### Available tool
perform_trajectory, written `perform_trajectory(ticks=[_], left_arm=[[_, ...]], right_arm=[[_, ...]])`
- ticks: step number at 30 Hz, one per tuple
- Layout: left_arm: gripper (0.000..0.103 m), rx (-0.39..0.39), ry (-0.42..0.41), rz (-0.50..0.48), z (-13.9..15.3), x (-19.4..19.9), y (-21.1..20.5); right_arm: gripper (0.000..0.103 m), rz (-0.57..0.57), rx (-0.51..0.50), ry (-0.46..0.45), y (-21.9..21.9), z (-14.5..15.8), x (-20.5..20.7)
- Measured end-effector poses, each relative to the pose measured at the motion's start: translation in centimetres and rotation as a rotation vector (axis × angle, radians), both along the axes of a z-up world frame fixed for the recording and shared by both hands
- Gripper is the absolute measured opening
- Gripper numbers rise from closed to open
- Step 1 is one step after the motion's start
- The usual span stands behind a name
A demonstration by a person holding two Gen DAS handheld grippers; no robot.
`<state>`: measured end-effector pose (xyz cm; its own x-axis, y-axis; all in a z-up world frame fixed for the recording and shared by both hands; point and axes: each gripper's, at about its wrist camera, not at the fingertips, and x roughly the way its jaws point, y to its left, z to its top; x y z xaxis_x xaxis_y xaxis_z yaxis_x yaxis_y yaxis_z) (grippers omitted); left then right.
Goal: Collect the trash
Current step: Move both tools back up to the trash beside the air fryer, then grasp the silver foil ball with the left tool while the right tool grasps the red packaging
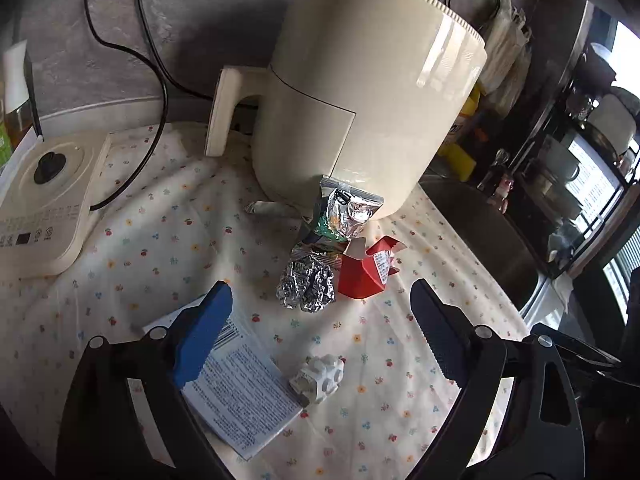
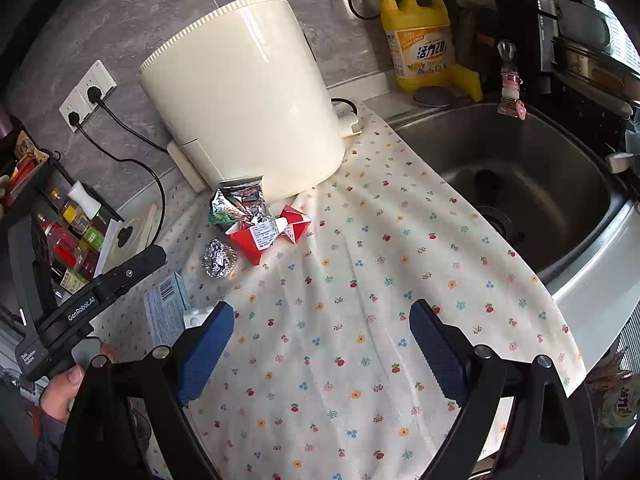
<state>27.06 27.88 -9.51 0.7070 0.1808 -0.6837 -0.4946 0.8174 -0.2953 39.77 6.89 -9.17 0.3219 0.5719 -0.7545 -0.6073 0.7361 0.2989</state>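
Trash lies on a floral cloth [image 1: 180,236] [image 2: 360,320] in front of a cream air fryer [image 1: 360,92] [image 2: 248,108]: a crumpled foil ball [image 1: 306,286] [image 2: 219,258], a torn red carton [image 1: 366,270] [image 2: 266,236], a silver snack wrapper [image 1: 346,210] [image 2: 236,202], a flat blue-and-white box [image 1: 236,384] [image 2: 166,312] and a small white plastic piece [image 1: 318,374] [image 2: 198,314]. My left gripper [image 1: 320,344] is open above the cloth, with the white piece between its fingers and the foil ball just ahead. My right gripper [image 2: 322,350] is open and empty over bare cloth.
A steel sink [image 2: 532,184] lies right of the cloth, with a yellow detergent bottle [image 2: 420,36] behind it. A cream appliance base [image 1: 44,204] and black cables [image 1: 160,80] are at the left. A spice rack [image 2: 60,224] stands at the far left.
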Motion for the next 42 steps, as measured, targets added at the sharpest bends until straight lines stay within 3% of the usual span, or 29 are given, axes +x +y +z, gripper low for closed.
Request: perform_trajectory(ticks=[11, 15, 17, 18, 29, 39, 40, 41, 42], left_arm=[[0.08, -0.008, 0.151, -0.042, -3.7, 4.4, 1.8], [0.067, -0.06, 0.178, -0.049, -5.0, 5.4, 2.7], [0.046, -0.086, 0.188, -0.058, -5.5, 5.6, 3.0], [0.043, -0.1, 0.183, -0.053, -5.5, 5.5, 3.2], [0.043, -0.106, 0.001, 0.06, -2.3, -1.1, 4.9], [0.043, -0.117, -0.04, 0.204, -1.6, -6.9, 7.1], [0.043, -0.119, -0.041, 0.214, -1.5, -7.4, 7.2], [0.043, -0.118, -0.043, 0.221, -1.5, -7.8, 7.2], [0.043, -0.117, -0.044, 0.225, -1.3, -8.1, 7.1]], right_arm=[[0.083, -0.004, 0.001, 0.019, 2.6, -0.7, 0.9], [0.083, -0.004, 0.002, 0.036, 4.2, -1.2, 1.3], [0.081, -0.011, 0.001, 0.048, 4.8, -1.5, 1.6], [0.08, -0.014, -0.001, 0.055, 5.0, -1.6, 1.7], [0.08, 0.05, -0.003, 0.135, 10.2, -3.4, 2.6], [0.083, 0.056, -0.008, 0.255, 15.7, -6.6, 3.5], [0.07, 0.056, -0.014, 0.287, 16.1, -7.1, 3.8], [0.035, 0.055, -0.022, 0.322, 16.3, -7.7, 4.1], [0.02, 0.053, -0.03, 0.353, 16.3, -8.1, 4.2]])
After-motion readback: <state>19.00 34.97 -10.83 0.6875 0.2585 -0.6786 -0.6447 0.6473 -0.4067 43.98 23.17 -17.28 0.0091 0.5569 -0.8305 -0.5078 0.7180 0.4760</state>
